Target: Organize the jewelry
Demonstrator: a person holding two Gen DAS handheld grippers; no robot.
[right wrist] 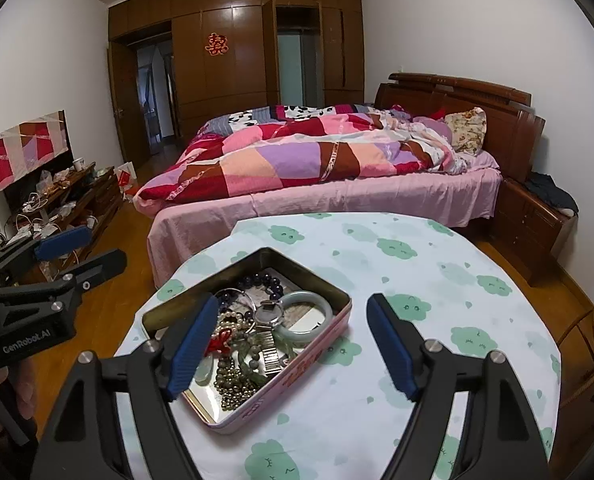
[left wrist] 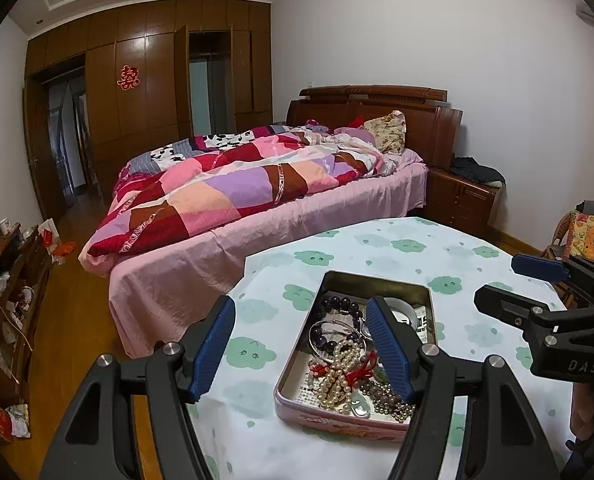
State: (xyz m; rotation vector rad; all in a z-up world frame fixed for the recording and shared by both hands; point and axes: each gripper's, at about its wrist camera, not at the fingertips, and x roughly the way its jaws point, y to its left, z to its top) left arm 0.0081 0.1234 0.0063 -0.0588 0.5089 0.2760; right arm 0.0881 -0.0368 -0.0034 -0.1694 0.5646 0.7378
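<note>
An open pink tin (left wrist: pixel 377 285) (right wrist: pixel 297 374) of tangled jewelry rests on a round table (left wrist: pixel 397 248) (right wrist: pixel 417 280) draped in a cloud-print cloth. Inside lie a pearl necklace (left wrist: pixel 339 376), a dark bead bracelet (left wrist: pixel 339 304) (right wrist: pixel 265 280), a jade bangle (right wrist: pixel 305 312), a red cord (right wrist: pixel 219 342) and a bronze bead strand (right wrist: pixel 233 384). My left gripper (left wrist: pixel 303 344) (right wrist: pixel 105 246) hovers open over the tin's left edge, nothing between its blue pads. My right gripper (right wrist: pixel 293 344) (left wrist: pixel 497 280) is open too, above the tin's right side, also holding nothing.
A bed (right wrist: pixel 337 200) with a patchwork quilt stands just beyond the table. A wooden nightstand (right wrist: pixel 533 220) is at the back right and a chair (left wrist: pixel 589 236) with a cushion at the right. A cluttered low cabinet (right wrist: pixel 65 200) lines the left wall.
</note>
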